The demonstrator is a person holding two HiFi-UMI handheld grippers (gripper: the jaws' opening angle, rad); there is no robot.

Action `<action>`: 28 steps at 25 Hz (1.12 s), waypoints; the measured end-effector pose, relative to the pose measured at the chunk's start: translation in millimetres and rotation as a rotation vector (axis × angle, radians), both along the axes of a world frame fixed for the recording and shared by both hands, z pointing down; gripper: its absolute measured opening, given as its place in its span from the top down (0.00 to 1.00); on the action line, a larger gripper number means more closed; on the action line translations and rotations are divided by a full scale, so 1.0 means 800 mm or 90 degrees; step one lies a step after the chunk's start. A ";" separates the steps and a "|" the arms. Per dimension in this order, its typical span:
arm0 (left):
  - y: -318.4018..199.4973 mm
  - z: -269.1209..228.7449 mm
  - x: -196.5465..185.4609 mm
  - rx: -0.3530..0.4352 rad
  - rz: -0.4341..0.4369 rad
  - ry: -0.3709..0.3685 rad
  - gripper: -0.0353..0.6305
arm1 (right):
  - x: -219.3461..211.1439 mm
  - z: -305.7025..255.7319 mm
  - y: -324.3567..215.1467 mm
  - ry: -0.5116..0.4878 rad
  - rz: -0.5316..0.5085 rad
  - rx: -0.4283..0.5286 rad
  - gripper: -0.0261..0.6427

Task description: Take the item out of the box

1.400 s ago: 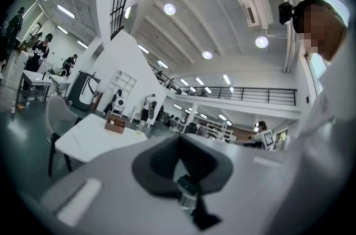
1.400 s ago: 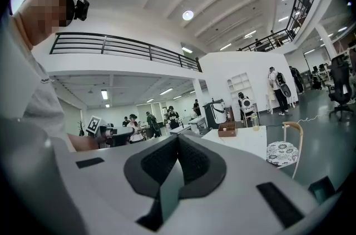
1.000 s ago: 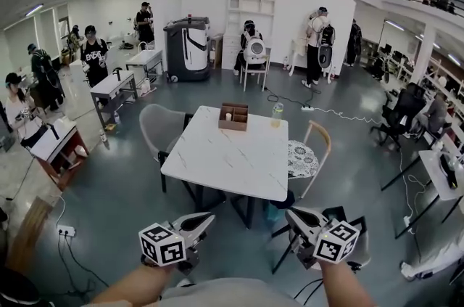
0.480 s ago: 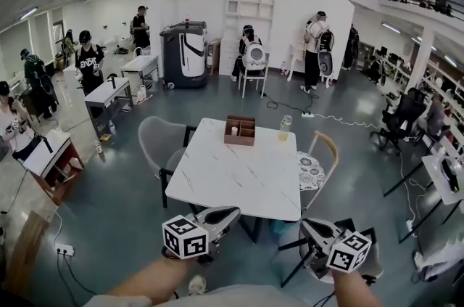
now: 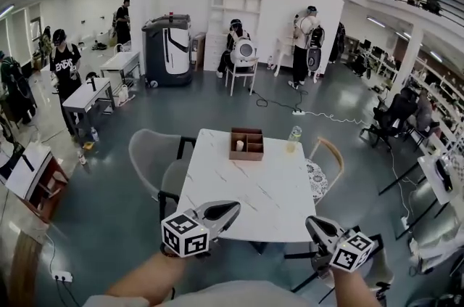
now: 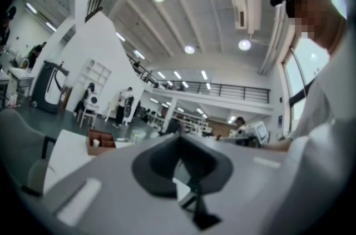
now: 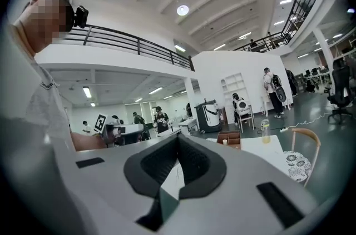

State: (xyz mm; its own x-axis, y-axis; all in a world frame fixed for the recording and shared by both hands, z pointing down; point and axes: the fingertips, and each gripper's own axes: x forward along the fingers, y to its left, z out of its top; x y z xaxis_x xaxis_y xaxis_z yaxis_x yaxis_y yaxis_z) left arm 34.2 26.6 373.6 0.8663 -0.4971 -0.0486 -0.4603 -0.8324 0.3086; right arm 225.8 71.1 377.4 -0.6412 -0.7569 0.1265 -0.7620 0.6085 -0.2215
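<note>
The fingers of the left gripper (image 5: 233, 206) are pressed together with nothing between them, and the fingers of the right gripper (image 5: 311, 221) are likewise closed and empty; each gripper's own view shows the two tips meeting in a point. Both are held low over the near edge of the white marble surface (image 5: 239, 197), well apart from the task's thing. The compartmented wooden box (image 5: 248, 144) sits at the far end of that surface, and a small white item (image 5: 240, 146) stands upright in its left compartment; it is too small here to say whether it is a little cup or a jar. A bottle of yellowish drink (image 5: 293, 139) stands near the box on its right, apart from it. A grey chair (image 5: 148, 157) is drawn up on the left and a wooden chair with a patterned cushion (image 5: 324, 157) on the right. The item looks light and stiff, probably smooth-sided and so somewhat slippery. The best hold seems to be across its upper part, which shows above the dividers, with opened fingers coming from above and a straight lift so that the walls are not caught.
</note>
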 end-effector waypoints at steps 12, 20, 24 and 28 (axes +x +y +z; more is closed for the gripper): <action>-0.073 0.035 -0.136 -0.040 -0.043 0.009 0.94 | -0.067 0.016 -0.100 0.009 0.036 -0.030 0.95; -0.089 0.044 -0.168 -0.048 -0.080 -0.003 0.94 | -0.081 0.026 -0.147 0.014 0.018 -0.039 0.95; -0.100 0.045 -0.172 -0.051 -0.105 -0.010 0.94 | -0.080 0.033 -0.172 0.006 -0.006 -0.044 0.95; -0.117 0.051 -0.163 -0.052 -0.131 -0.020 0.94 | -0.067 0.043 -0.204 -0.005 -0.030 -0.047 0.95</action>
